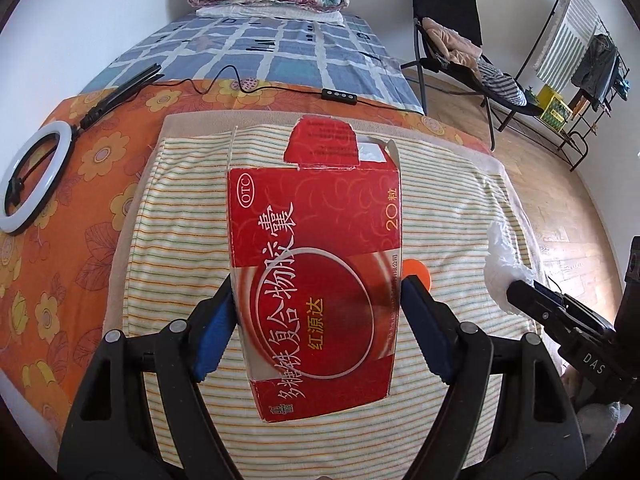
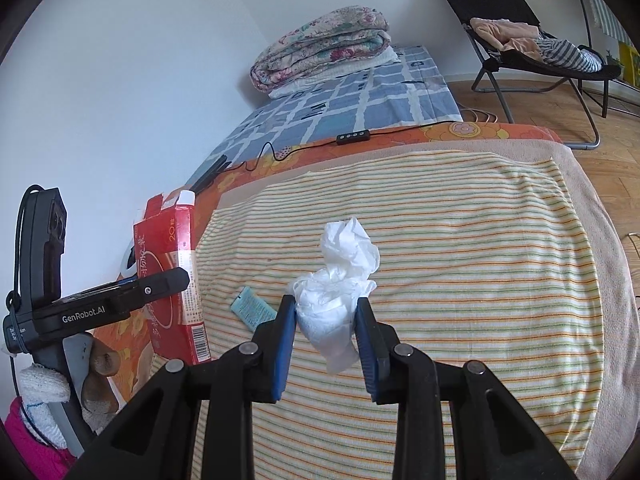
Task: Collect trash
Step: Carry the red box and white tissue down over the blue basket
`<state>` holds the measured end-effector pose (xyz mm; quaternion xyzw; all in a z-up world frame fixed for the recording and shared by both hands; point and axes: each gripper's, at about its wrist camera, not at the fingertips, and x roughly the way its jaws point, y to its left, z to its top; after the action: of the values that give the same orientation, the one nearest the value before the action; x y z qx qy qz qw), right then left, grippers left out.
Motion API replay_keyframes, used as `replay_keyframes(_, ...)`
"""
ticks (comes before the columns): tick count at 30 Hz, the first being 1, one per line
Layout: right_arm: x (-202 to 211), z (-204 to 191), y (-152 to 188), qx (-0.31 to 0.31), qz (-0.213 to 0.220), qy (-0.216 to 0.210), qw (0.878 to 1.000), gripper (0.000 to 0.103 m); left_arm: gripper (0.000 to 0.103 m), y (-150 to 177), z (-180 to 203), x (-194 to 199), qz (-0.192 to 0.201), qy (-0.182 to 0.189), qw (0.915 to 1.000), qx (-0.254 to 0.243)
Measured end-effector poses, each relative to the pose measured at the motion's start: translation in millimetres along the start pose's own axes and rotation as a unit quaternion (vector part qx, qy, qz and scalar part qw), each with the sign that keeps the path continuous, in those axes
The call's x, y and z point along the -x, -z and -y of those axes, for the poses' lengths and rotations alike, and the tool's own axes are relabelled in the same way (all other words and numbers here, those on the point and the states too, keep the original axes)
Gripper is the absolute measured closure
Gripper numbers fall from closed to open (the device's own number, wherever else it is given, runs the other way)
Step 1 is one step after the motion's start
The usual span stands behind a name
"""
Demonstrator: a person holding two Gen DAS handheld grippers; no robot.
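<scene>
Above the striped towel (image 2: 460, 240) on the bed, your left gripper (image 1: 316, 308) clamps the red medicine box (image 1: 316, 264) while your right gripper (image 2: 324, 332) pinches a crumpled white tissue (image 2: 340, 280).

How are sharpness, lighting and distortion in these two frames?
Left wrist: daylit, red cardboard medicine box sharp, slight shadow near left gripper; heavy fisheye bending at edges. Right wrist: crumpled white tissue in right gripper crisp, even light, dark corner vignette.
</scene>
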<state>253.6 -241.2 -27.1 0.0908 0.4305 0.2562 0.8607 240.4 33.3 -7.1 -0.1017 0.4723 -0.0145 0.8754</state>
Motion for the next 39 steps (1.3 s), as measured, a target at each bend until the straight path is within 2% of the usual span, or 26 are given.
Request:
replay_keyframes(9,45,-22,38,0.021,-0.007,-0.019,1.0,0.074,0.022,40,4,55,0.008,0.013,0.9998,-0.016)
replay_keyframes(20,95,-49,103,0.046,-0.03,-0.045,0.997,0.074,0.022,120,-3,105,-0.004,0.026,0.9995,-0.016)
replay_keyframes(32,117,-68,179,0.06,-0.067,-0.063,0.994,0.074,0.022,212,-3,112,-0.04,0.045,0.9982,-0.006)
replay_keyframes(39,113,-80,220,0.077,-0.101,-0.063,0.99,0.074,0.022,249,-6,103,-0.068,0.046,0.9966,-0.002)
